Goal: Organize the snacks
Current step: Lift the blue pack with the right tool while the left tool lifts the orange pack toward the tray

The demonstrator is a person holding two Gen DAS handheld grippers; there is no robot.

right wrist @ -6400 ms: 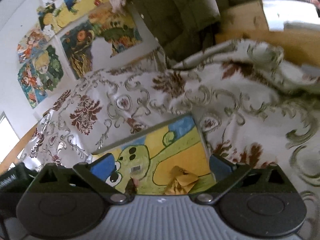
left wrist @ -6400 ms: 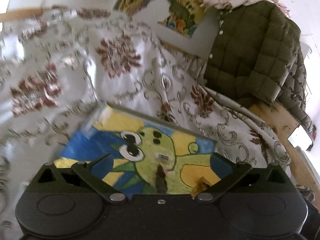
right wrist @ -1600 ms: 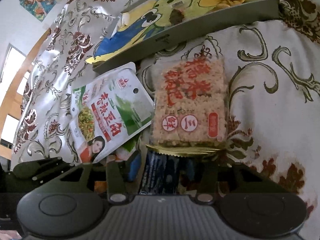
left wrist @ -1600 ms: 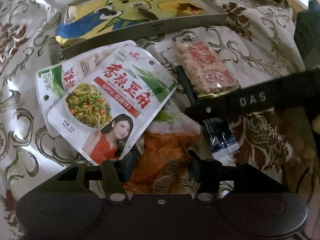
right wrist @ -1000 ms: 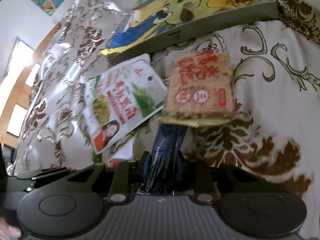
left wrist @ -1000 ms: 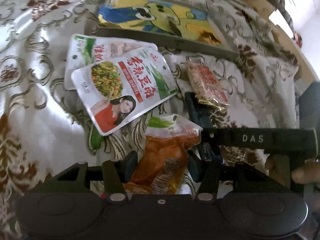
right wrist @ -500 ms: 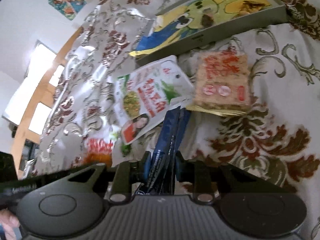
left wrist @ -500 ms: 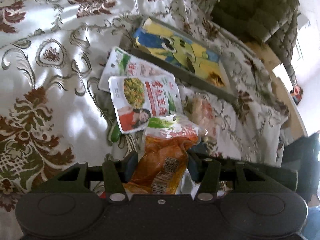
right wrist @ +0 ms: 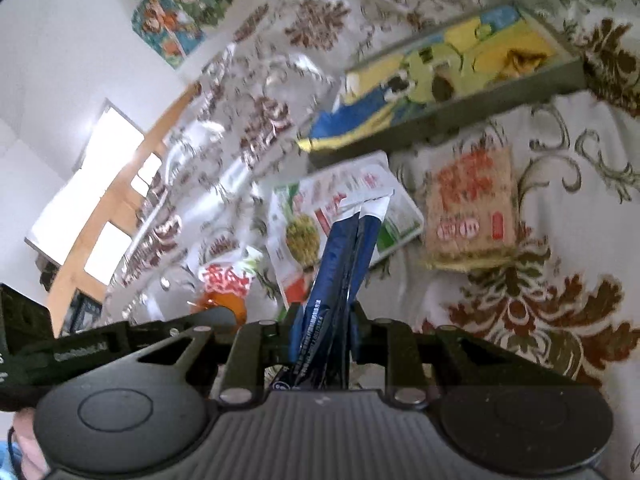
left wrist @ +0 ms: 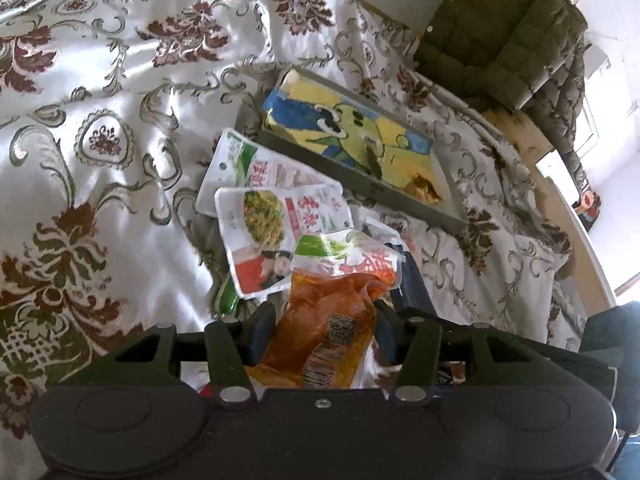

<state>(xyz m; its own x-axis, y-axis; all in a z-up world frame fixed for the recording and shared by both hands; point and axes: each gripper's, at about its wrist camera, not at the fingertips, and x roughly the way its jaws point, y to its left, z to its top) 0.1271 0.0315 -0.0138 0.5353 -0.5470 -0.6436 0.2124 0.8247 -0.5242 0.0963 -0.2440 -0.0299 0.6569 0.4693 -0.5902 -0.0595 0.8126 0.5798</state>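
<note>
In the left wrist view, our left gripper [left wrist: 324, 326] has its fingers closed against the sides of an orange snack pouch [left wrist: 332, 312] with a green and white top, which stands up between them above the cloth. Beyond it, on the floral bedspread [left wrist: 100, 140], lie two white bean-snack packets: the nearer one [left wrist: 276, 236] shows a bowl of green food and a woman in red, and it overlaps the farther one [left wrist: 256, 168]. A small green packet [left wrist: 228, 300] peeks out from under the nearer packet's near edge. Farther off sits a shallow grey tray [left wrist: 360, 184] lined with a yellow, blue and green cartoon picture, with a couple of small brown items inside. At far right an olive quilted jacket [left wrist: 500, 28] is draped over furniture.

In the right wrist view, our right gripper [right wrist: 322, 344] is clamped tight on a dark blue sachet [right wrist: 340, 276], whose white-tipped end sticks forward and up, clear of the bedspread. To its right a rice-cracker bar [right wrist: 472, 208] in a clear wrapper with red print lies flat. The white packets lie behind the sachet, the tray beyond them at far right. The orange pouch shows at left, above the other gripper's black arm.
</note>
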